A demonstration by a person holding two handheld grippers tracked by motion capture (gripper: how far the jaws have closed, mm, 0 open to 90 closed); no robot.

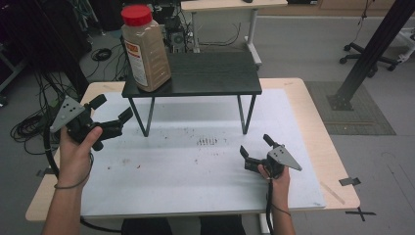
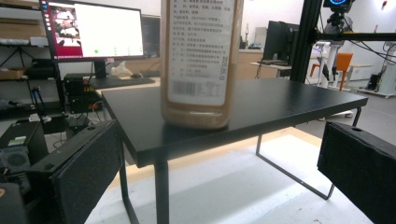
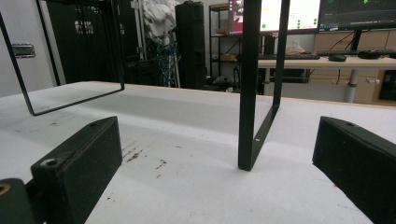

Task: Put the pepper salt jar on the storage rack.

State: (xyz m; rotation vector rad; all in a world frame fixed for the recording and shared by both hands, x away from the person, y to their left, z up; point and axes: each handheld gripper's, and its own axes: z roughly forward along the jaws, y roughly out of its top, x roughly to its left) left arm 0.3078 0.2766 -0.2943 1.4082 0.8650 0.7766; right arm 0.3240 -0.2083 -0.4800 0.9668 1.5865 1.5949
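A tall jar of tan powder with a red lid [image 1: 145, 46] stands upright on the left end of a small black shelf [image 1: 210, 73]. In the left gripper view the jar [image 2: 200, 60] rises straight ahead on the shelf top [image 2: 261, 100]. My left gripper [image 1: 112, 110] is held open, left of the shelf and a little short of the jar, with nothing between its jaws. My right gripper [image 1: 255, 145] rests low over the white mat, open and empty, in front of the shelf's right legs [image 3: 254, 93].
The white mat [image 1: 195, 166] covers most of the wooden table [image 1: 333, 161] and carries small dark stains [image 1: 206, 142] at its middle. The shelf stands on thin black metal legs [image 1: 148, 116]. Cables and desks lie beyond the table's far edge.
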